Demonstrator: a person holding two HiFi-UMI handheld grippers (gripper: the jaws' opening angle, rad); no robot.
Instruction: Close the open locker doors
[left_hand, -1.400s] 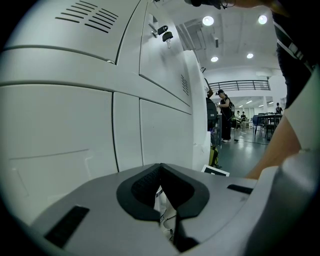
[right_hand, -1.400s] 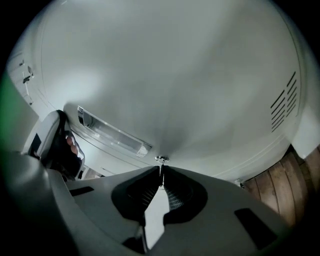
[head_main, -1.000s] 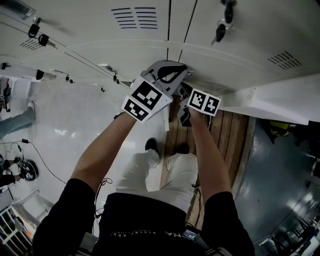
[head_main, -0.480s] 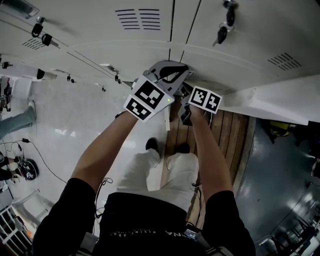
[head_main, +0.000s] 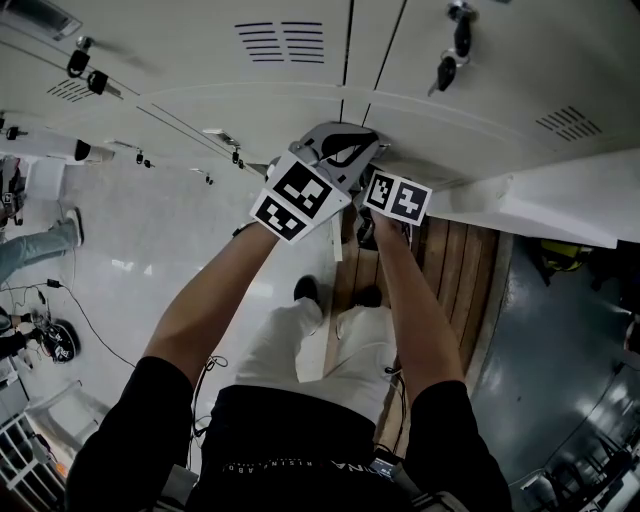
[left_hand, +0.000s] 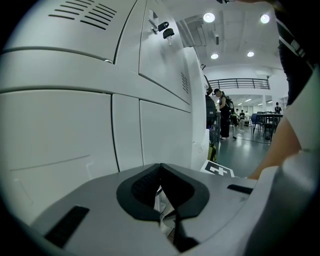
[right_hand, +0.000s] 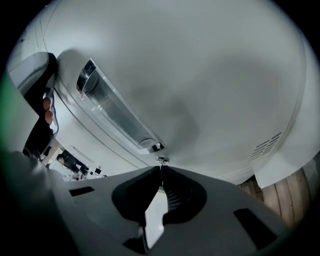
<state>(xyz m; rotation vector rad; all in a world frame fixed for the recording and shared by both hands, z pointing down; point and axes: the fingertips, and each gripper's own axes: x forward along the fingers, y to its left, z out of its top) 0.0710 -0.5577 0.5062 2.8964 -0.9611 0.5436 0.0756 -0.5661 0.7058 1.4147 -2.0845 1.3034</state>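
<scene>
White open locker door (head_main: 540, 205) juts right of the left gripper (left_hand: 161, 167) and right gripper (right_hand: 161, 171), both pinched together.

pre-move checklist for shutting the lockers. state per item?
1. Left gripper fingers together, nothing between: ok.
2. Right gripper fingers together, nothing between: ok.
3. Locker doors facing the left gripper shut flush: ok.
4. Open door at the right of the head view closed: not ok, it juts out.
5. Right gripper touching the door panel ahead of it: cannot tell.
6. Hanging keys clear of both grippers: ok.
</scene>
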